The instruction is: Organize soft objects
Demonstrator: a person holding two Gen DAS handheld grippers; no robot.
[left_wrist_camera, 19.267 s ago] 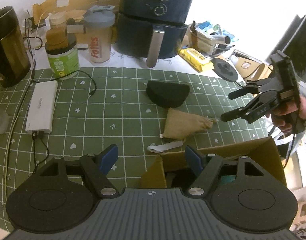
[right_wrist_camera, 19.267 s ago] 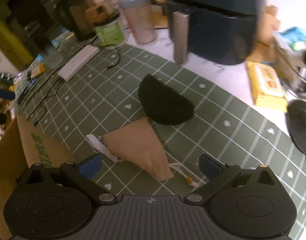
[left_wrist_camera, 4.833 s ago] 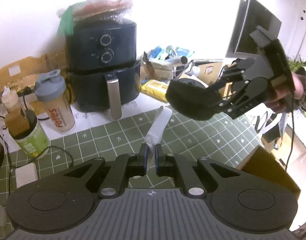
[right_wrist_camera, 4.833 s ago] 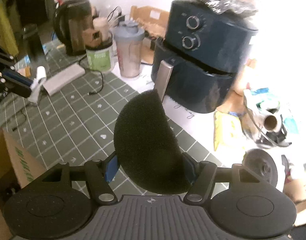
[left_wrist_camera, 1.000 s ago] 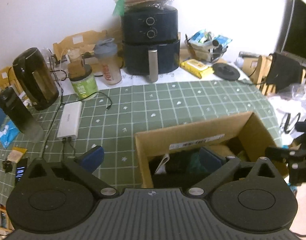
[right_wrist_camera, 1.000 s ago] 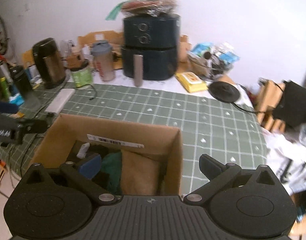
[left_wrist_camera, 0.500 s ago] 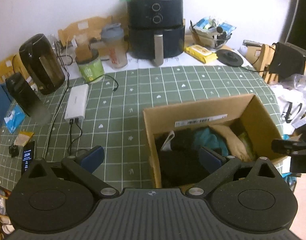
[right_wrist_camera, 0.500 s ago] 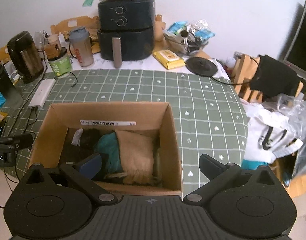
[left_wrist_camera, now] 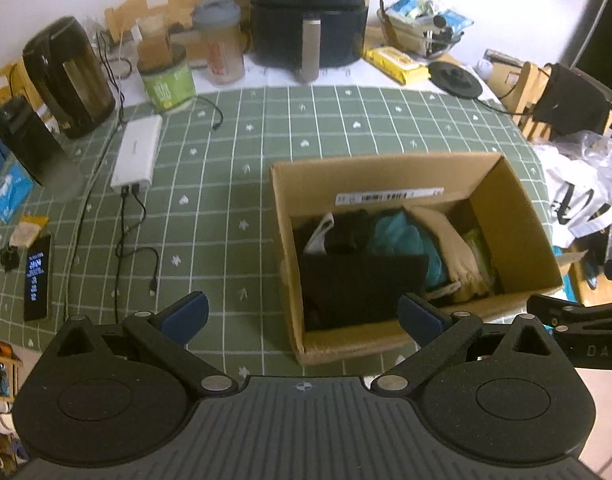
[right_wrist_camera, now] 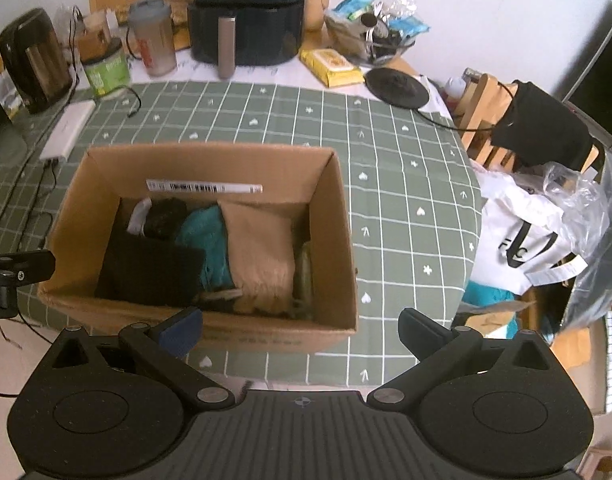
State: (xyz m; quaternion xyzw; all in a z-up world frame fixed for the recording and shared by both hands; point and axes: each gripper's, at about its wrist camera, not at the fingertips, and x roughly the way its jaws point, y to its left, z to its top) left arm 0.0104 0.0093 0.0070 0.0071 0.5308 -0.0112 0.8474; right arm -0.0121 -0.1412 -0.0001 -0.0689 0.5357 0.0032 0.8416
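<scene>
Both tools hang high above the bench (left_wrist_camera: 226, 184), looking down. The left hand-held gripper (left_wrist_camera: 302, 314) is spread wide with nothing between its blue pads, and the right hand-held gripper (right_wrist_camera: 300, 326) is just as wide and just as empty. Below them sits the cardboard box (right_wrist_camera: 334, 216), and that is where the soft things are: a black folded cloth (right_wrist_camera: 154, 272) at the near left, a teal cloth (right_wrist_camera: 206, 236) in the middle, a tan pouch (right_wrist_camera: 262, 252) to its right, a white strap (right_wrist_camera: 138, 216) tucked at the far left corner. The green checked cloth around the box shows no loose soft item. The sorting looks finished or nearly so. These pieces should be light and limp, so they will sag and fold when lifted. Pinch a bunched fold or thick edge, not a flat face. The pouch's drawstring end near the front wall looks an easy hold.
</scene>
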